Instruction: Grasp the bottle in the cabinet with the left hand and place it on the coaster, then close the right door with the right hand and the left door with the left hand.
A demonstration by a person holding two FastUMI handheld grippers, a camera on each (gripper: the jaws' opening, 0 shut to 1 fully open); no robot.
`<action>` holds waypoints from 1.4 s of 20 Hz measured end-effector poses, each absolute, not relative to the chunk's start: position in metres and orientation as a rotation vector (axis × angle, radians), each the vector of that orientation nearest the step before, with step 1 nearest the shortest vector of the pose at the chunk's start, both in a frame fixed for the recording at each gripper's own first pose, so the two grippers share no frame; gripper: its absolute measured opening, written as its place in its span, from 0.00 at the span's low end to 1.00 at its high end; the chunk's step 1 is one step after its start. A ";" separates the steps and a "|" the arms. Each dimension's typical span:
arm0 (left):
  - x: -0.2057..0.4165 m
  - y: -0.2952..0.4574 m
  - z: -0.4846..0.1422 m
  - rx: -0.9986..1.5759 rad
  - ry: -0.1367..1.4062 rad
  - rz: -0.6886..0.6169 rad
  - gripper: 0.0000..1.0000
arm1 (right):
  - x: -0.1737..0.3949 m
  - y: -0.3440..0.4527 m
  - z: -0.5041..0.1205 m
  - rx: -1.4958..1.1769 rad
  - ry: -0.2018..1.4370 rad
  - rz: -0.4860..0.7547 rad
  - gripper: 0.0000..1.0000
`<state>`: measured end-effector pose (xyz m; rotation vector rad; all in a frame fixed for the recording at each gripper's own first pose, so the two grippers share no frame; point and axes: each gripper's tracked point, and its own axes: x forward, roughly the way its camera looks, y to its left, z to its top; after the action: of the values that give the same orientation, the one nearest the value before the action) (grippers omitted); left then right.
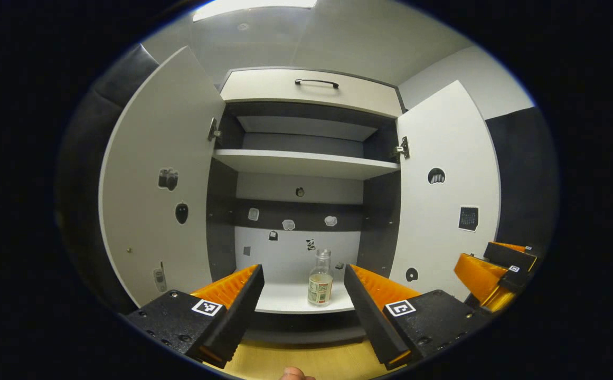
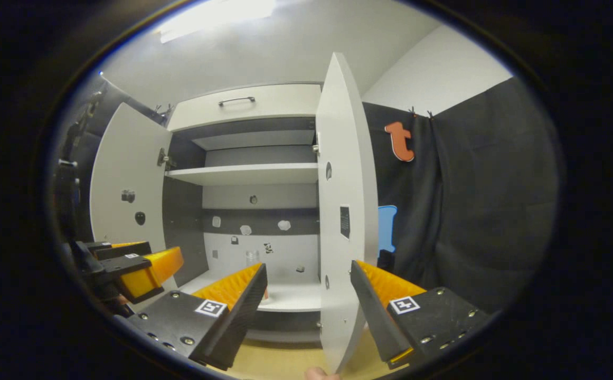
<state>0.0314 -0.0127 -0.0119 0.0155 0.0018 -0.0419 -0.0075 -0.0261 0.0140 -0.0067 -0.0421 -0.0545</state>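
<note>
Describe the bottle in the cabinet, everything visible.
The bottle looks like clear glass or plastic, with a narrow neck, an open-looking top and a pale printed label around its lower half. It seems empty or nearly so. It stands upright near the front edge of the cabinet's bottom shelf, roughly centred. Only the shelf touches it. The left claw is open, lined up with it but still short of it.

Both white cabinet doors, left door (image 1: 161,179) and right door (image 1: 446,184), stand swung wide, leaving the opening free. On the white bottom shelf (image 1: 290,295) the clear glass bottle (image 1: 320,277) stands alone, with bare room either side. The white upper shelf (image 1: 306,162) caps the space overhead.
</note>
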 end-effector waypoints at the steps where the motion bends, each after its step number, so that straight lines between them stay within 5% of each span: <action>1: 0.040 -0.015 -0.016 0.014 0.012 -0.051 0.96 | -0.011 -0.028 0.015 -0.006 -0.041 -0.058 0.94; 23: 0.274 -0.043 -0.134 0.030 0.178 -0.012 0.94 | -0.069 -0.183 0.032 -0.086 -0.066 -0.455 0.94; 27: 0.287 -0.040 -0.141 0.014 0.201 -0.006 0.81 | -0.068 -0.186 0.028 -0.086 -0.058 -0.449 0.94; 28: 0.292 -0.039 -0.141 0.013 0.191 -0.010 0.66 | -0.067 -0.187 0.027 -0.085 -0.056 -0.445 0.94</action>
<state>0.2923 -0.0392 -0.1412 0.0126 0.1911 -0.0101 -0.0671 -0.1874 0.0274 -0.0852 -0.0563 -0.4448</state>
